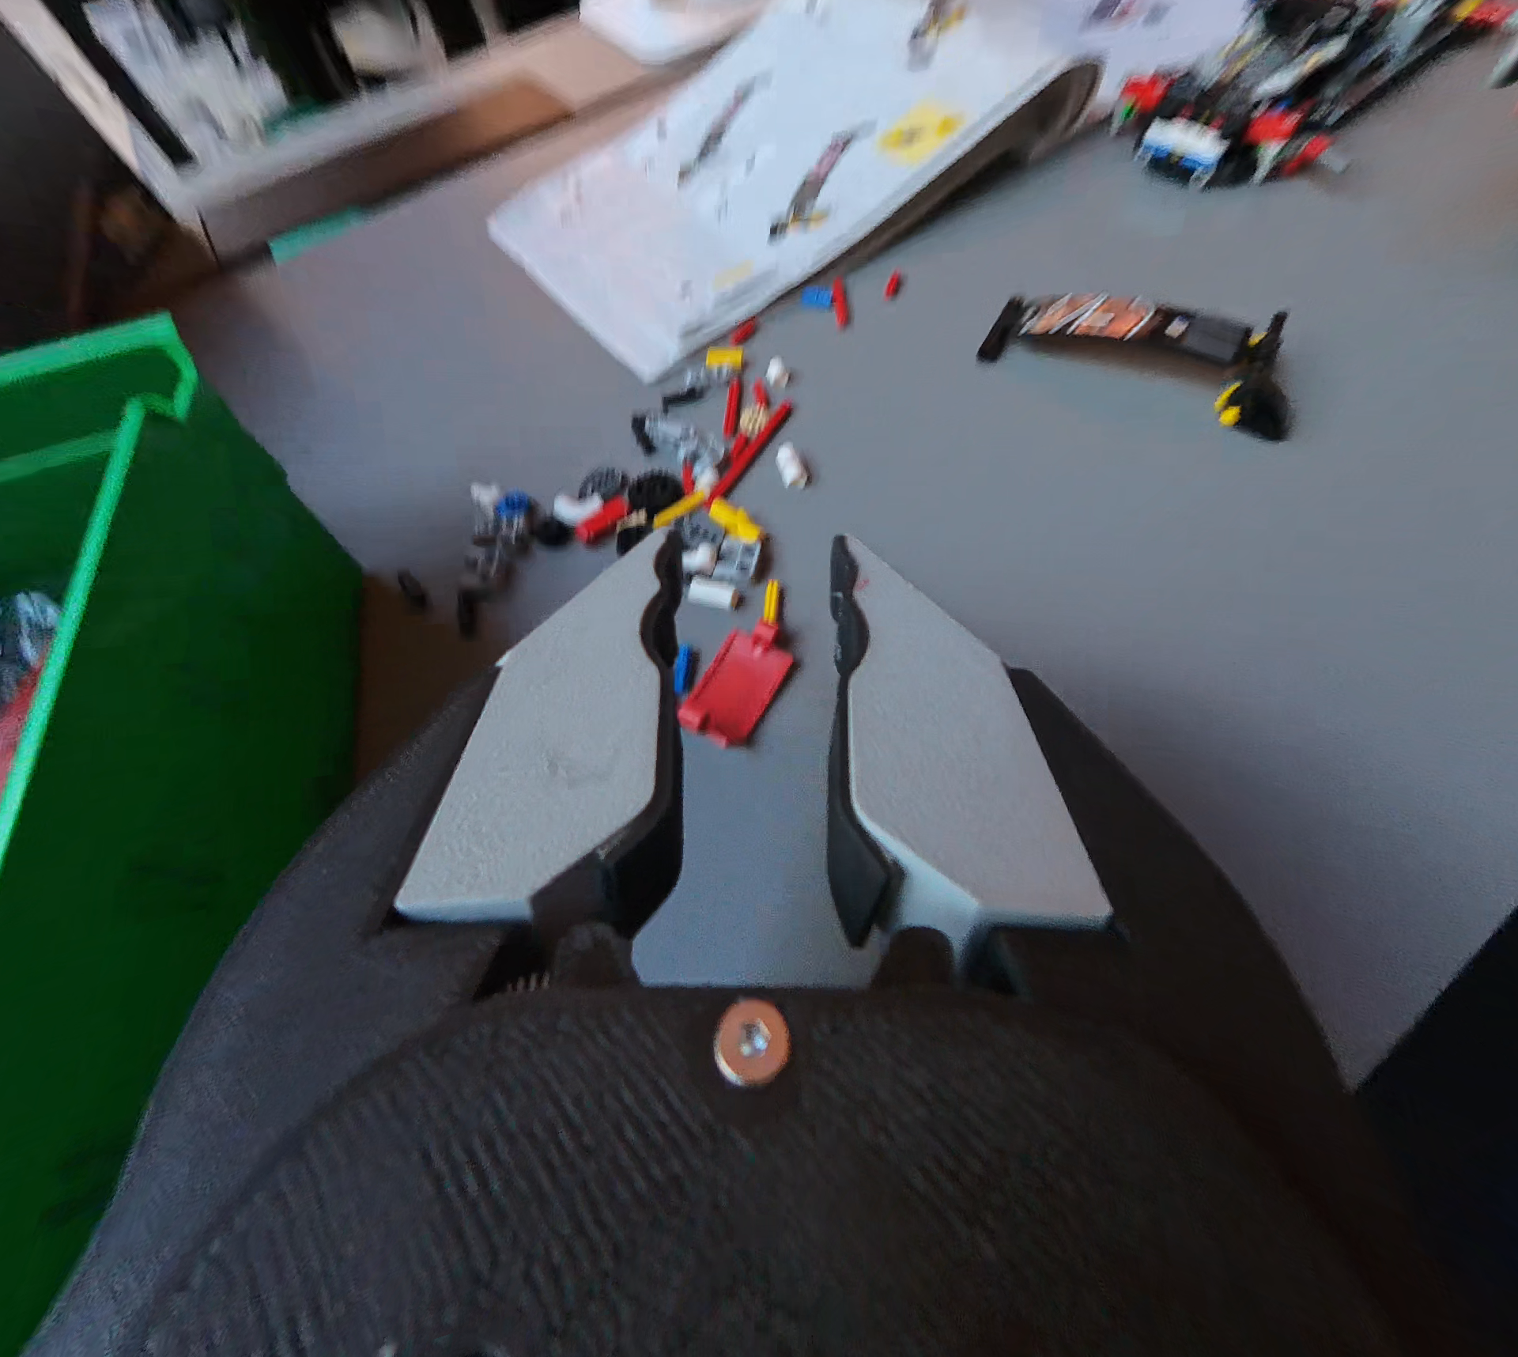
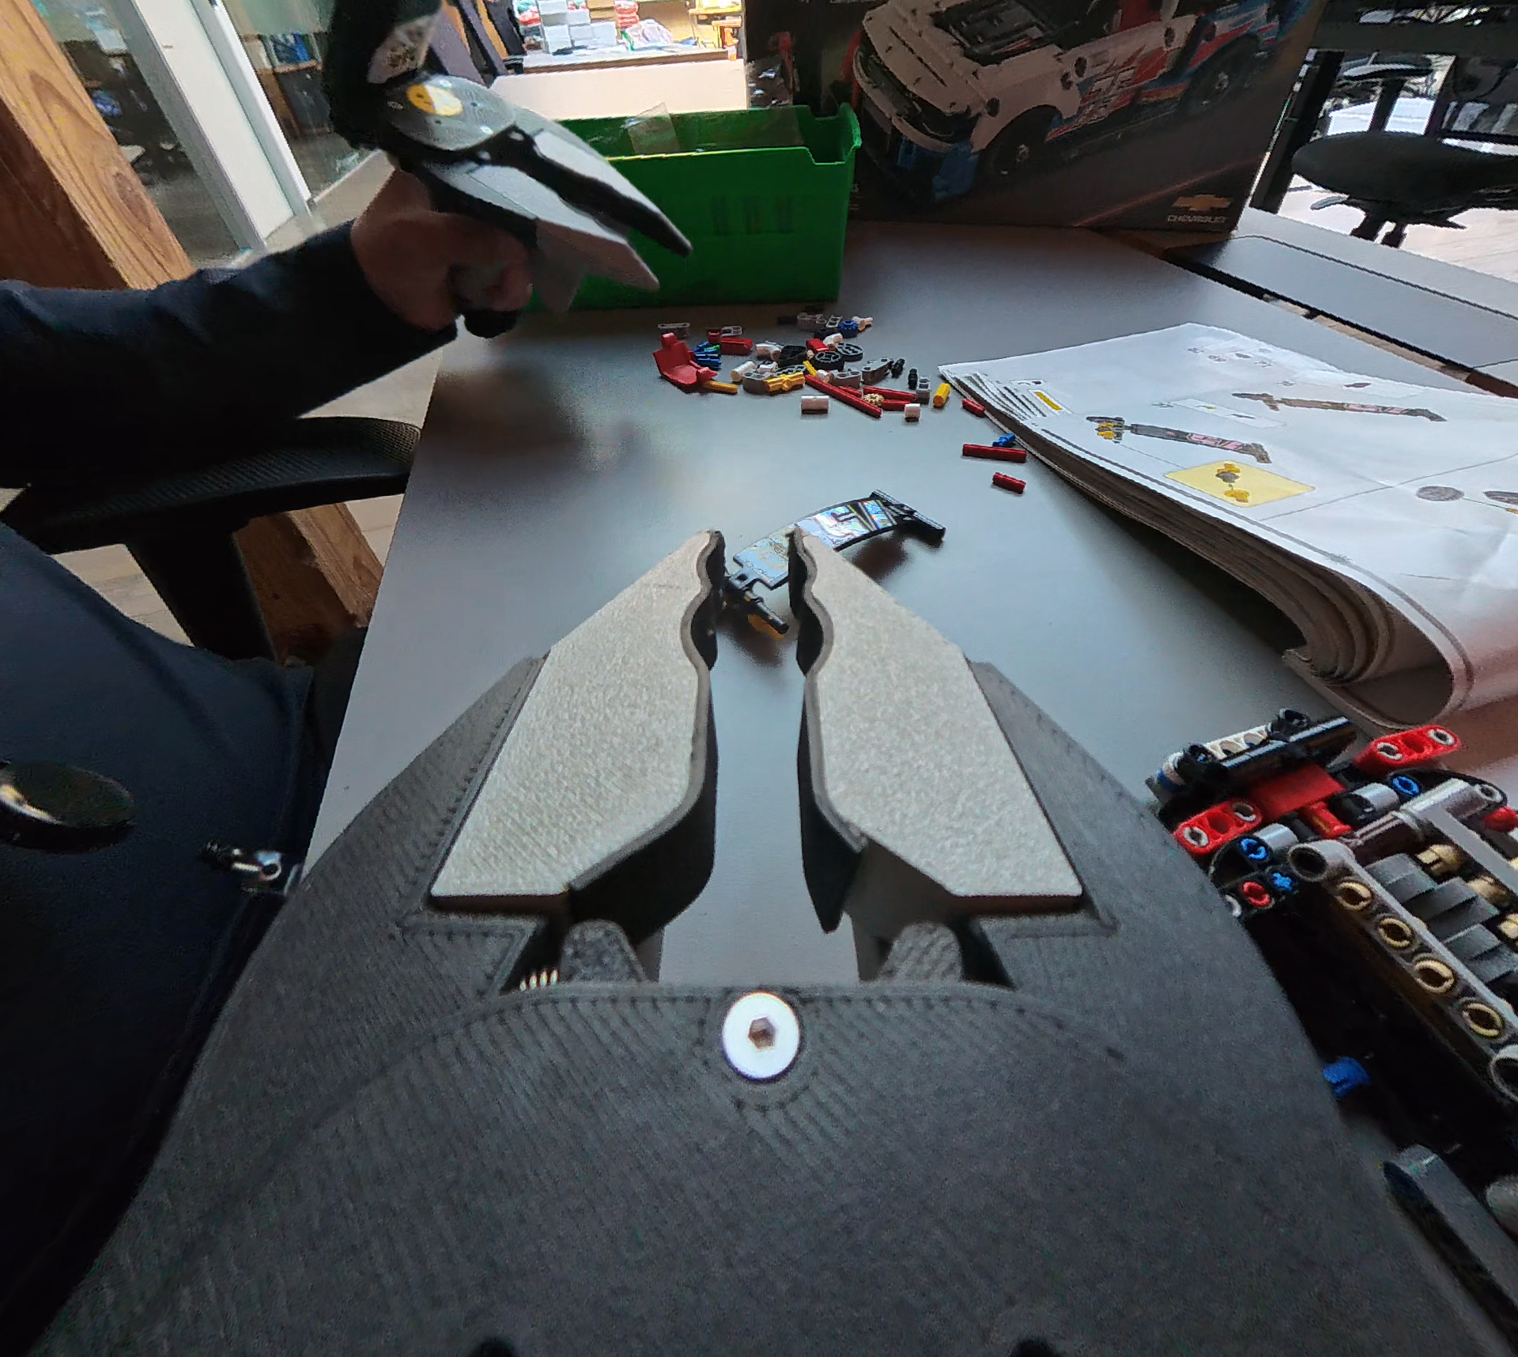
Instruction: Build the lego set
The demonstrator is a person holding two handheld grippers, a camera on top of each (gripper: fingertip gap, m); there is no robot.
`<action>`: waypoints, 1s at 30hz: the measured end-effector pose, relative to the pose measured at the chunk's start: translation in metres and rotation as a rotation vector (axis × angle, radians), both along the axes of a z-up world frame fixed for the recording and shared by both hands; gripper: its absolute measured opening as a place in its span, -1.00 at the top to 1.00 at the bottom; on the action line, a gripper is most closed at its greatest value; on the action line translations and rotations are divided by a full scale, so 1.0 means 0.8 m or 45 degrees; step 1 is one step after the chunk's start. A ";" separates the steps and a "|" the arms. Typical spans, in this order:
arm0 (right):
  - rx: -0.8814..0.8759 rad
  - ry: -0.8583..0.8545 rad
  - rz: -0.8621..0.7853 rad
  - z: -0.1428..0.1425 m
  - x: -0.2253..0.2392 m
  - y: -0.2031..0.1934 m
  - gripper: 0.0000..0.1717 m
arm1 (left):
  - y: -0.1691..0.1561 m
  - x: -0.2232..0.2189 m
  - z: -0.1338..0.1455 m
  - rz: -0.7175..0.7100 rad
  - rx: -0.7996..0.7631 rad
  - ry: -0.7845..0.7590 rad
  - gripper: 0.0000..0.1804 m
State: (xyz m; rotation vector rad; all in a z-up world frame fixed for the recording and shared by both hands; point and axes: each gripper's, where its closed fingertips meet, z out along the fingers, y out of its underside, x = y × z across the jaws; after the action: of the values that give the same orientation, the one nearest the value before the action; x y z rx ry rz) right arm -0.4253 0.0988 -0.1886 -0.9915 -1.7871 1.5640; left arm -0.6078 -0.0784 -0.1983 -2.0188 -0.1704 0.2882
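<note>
Grey bench, two hand-held tools. The left gripper (image 1: 752, 553), jaws parted and empty, hangs over loose bricks (image 1: 706, 496) beside the green bin (image 1: 164, 578). The right gripper (image 2: 752, 562), narrowly parted, grasps nothing. A black stickered panel (image 2: 854, 521) lies mid-bench past its fingertips; thin and curved, it likely needs a square pinch.

A heap of loose building bricks (image 2: 809, 373) is lying toward the table's (image 2: 575, 496) far edge, just before a storage bin (image 2: 739, 208) with a set box (image 2: 1051, 28) standing to its right. An open instruction booklet (image 2: 1281, 488) is lying along the right edge. A curved panel piece (image 2: 854, 525) is sitting mid-table, and a part-built model (image 2: 1355, 849) is resting at the near right corner.
</note>
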 end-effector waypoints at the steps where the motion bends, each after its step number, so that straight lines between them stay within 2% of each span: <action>1: 0.008 -0.001 0.000 -0.001 0.000 -0.001 0.86 | 0.005 0.007 0.010 -0.032 0.066 0.047 0.65; 5: 0.025 -0.022 0.011 -0.004 -0.001 -0.004 0.87 | 0.019 0.019 0.018 -0.091 0.124 0.166 0.68; 10: 0.000 -0.102 0.053 -0.011 -0.004 -0.006 0.88 | 0.030 0.024 0.008 -0.153 0.150 0.180 0.82; 12: -0.015 -0.118 0.063 -0.012 -0.005 -0.006 0.89 | 0.030 0.030 0.017 -0.198 0.235 0.207 0.93; 16: -0.035 -0.129 0.061 -0.011 -0.007 -0.005 0.91 | 0.023 0.028 0.042 -0.180 0.390 0.293 0.95; 23: -0.059 -0.156 0.097 -0.012 -0.013 -0.008 0.95 | 0.033 0.027 0.018 -0.197 0.268 0.254 0.91; 30: -0.017 -0.140 0.096 -0.014 -0.012 -0.011 0.98 | 0.031 0.007 0.010 -0.114 0.239 0.180 0.91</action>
State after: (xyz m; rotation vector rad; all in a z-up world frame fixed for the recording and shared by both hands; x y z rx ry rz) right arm -0.4346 0.0901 -0.1997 -1.0458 -1.9117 1.5964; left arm -0.6020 -0.0534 -0.1901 -1.8077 -0.0173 0.3446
